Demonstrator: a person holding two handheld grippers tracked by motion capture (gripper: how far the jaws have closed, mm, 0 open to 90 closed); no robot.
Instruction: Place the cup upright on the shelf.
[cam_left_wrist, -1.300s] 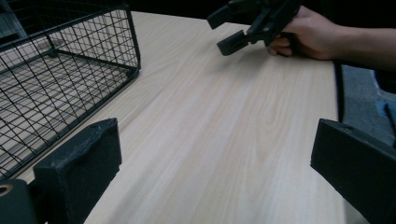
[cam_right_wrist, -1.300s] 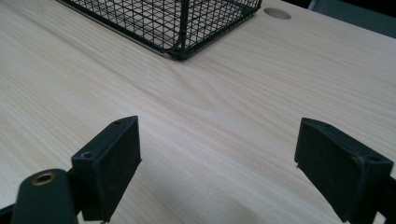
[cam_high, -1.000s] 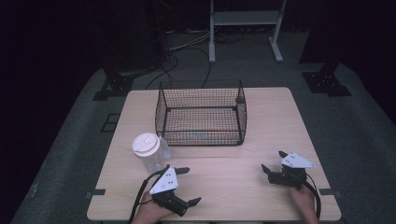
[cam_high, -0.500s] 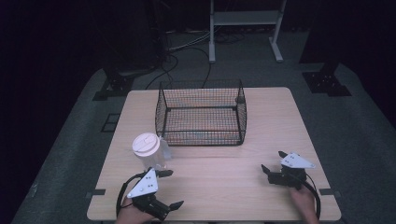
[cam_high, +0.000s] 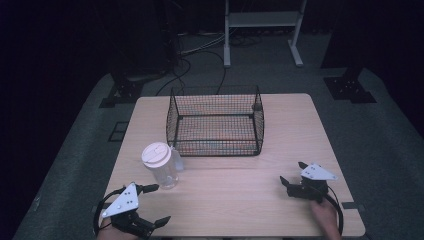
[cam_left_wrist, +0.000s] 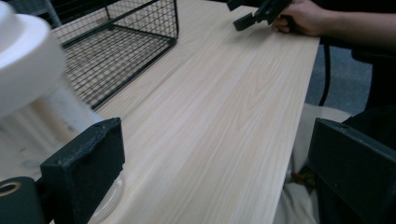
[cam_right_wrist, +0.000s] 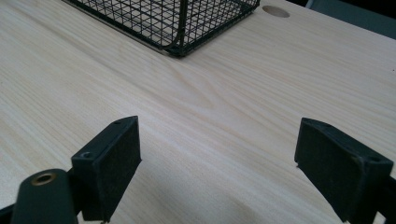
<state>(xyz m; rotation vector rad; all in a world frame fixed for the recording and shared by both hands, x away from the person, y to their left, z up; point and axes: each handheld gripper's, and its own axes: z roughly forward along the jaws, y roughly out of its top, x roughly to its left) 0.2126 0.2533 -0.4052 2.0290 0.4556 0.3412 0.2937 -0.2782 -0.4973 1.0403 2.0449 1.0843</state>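
A clear plastic cup with a white lid (cam_high: 160, 164) stands upright on the wooden table (cam_high: 235, 200), left of centre. Behind it sits a black wire basket (cam_high: 216, 122), with nothing visible inside. My left gripper (cam_high: 156, 204) is open at the table's front left corner, just right of and below the cup; the cup (cam_left_wrist: 28, 79) looms close on the left in its own view, beside the left jaw. My right gripper (cam_high: 292, 174) rests open near the front right, jaws wide apart over bare wood (cam_right_wrist: 219, 154), the basket's corner (cam_right_wrist: 180, 28) ahead of it.
A round hole (cam_right_wrist: 275, 11) is in the tabletop beyond the basket. The other hand and its gripper (cam_left_wrist: 261, 11) show far off in the left gripper view. A white stand (cam_high: 262, 30) and cables (cam_high: 200, 55) lie on the dark floor behind the table.
My left gripper has drawn back toward the table's front left corner, and turned. The right gripper, cup and basket have stayed put.
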